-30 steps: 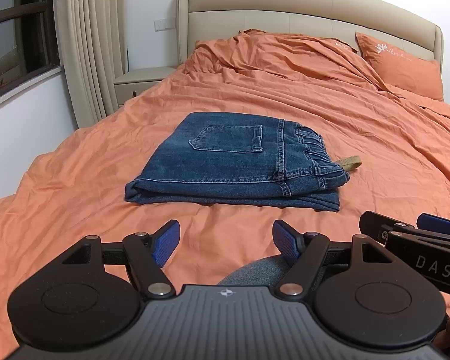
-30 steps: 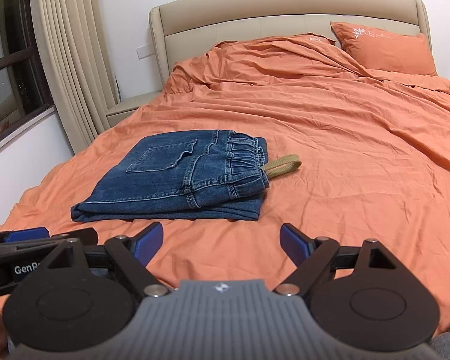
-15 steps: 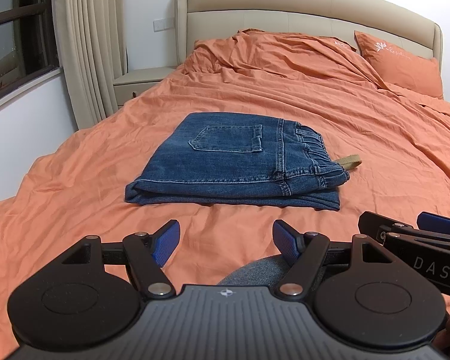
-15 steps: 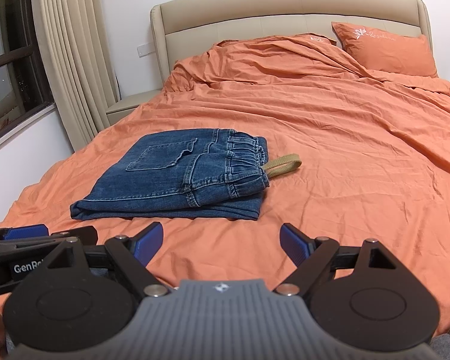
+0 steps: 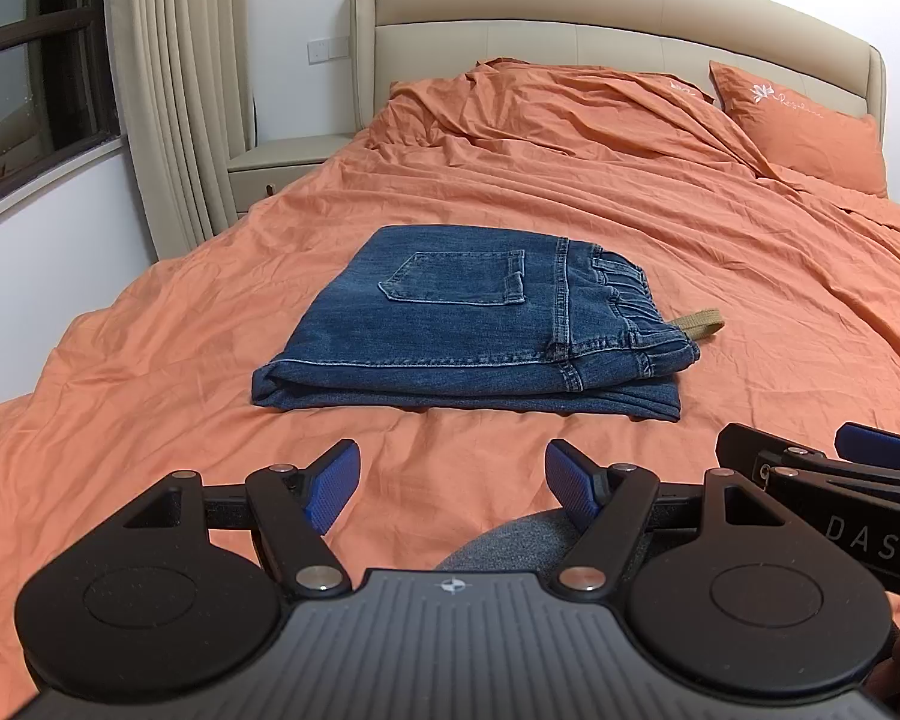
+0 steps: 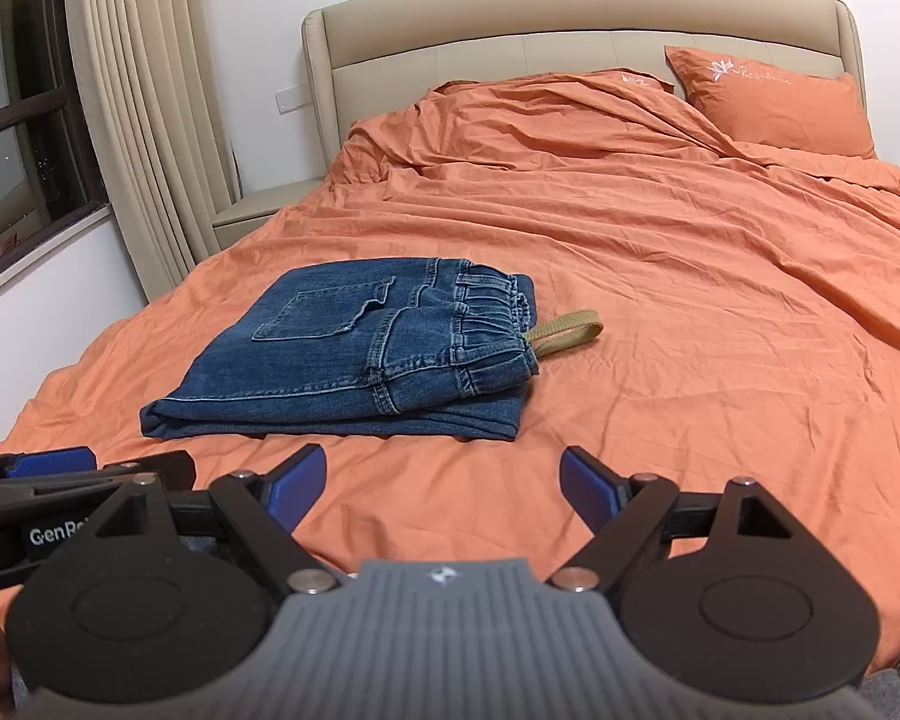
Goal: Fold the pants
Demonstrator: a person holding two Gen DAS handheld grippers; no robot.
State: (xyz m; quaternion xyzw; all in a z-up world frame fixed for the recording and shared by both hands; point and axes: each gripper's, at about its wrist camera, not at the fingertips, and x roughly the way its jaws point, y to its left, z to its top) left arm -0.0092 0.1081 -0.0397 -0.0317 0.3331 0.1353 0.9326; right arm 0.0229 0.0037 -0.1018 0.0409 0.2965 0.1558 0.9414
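Observation:
Blue denim pants [image 5: 474,324] [image 6: 354,354] lie folded into a compact rectangle on the orange bed sheet [image 5: 570,180], back pocket up, elastic waistband to the right. A khaki strap [image 5: 699,324] [image 6: 567,330] pokes out by the waistband. My left gripper [image 5: 450,483] hangs open near the foot of the bed, short of the pants and holding nothing. My right gripper [image 6: 441,489] is open too, also back from the pants. Each gripper shows at the edge of the other's view.
An orange pillow [image 6: 774,102] and a rumpled duvet [image 6: 540,120] lie by the beige headboard [image 5: 600,12]. A nightstand [image 5: 282,162], curtain [image 5: 174,90] and window [image 5: 30,72] stand at the left. A grey-clad knee [image 5: 510,546] shows below the left gripper.
The views shift only slightly; the pants and both open grippers stay as they were.

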